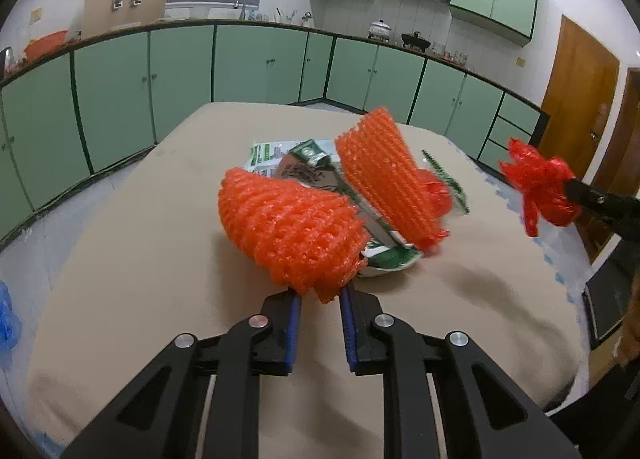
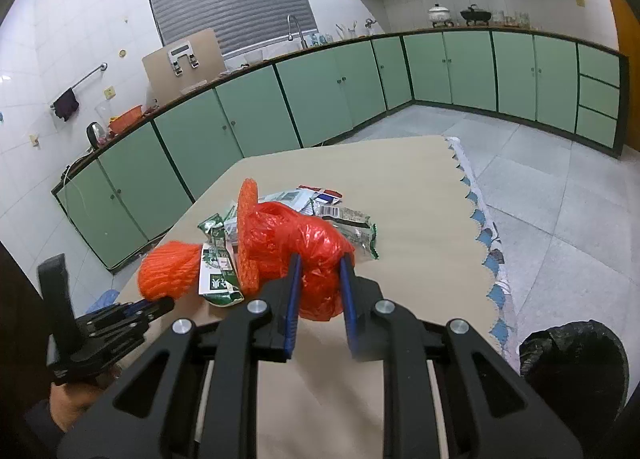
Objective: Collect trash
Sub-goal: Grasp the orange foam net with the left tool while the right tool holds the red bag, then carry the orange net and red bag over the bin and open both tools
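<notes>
I am clamping the left tool on the orange foam net, above the surface. The right tool is pinching the red plastic bag. Black-lined bin waiting lower right; I am planning to lift clear so the wrappers aren't dragged.

2 orange foam nets, 1 red plastic bag, approx. 5+ wrappers piled mid-surface, 1 black bin bag.

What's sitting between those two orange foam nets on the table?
Crumpled green-and-white wrappers fill the gap between the near foam net, held by the left gripper, and the far foam net. The left wrist view shows it best.
</notes>
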### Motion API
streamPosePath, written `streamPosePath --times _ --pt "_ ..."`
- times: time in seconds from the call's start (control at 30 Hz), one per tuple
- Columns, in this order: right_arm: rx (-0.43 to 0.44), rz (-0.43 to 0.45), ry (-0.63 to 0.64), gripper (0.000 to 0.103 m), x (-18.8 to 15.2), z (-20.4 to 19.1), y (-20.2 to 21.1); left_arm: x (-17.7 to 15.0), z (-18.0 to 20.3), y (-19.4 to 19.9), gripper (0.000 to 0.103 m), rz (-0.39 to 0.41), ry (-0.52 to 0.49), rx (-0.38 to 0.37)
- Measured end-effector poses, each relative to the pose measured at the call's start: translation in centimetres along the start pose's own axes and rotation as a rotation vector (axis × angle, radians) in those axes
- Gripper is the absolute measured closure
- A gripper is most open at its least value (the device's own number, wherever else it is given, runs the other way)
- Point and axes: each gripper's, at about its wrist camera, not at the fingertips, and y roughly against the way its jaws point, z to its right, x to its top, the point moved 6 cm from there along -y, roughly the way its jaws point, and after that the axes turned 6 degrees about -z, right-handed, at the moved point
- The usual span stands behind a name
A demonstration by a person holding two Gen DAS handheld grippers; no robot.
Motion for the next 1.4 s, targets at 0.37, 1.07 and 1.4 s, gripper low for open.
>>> streamPosePath --times 0.37,1.07,1.4 --pt "-0.029 0.037 -0.028 0.085 -0.8 2.5 4.3 0.0 4.2 5.6 0.085 0.062 -0.044 -0.032" --pt "-0.279 0.072 -0.270 0.085 -8.3 19.4 16.4 -0.3 30.1 1.7 0.085 -0.038 -0.402 -0.399" --pt "-0.435 0.006 -0.454 0.085 -14.7 29.2 18.6 -4.0 41.3 -4.4 0.085 -0.170 -0.541 -0.539"
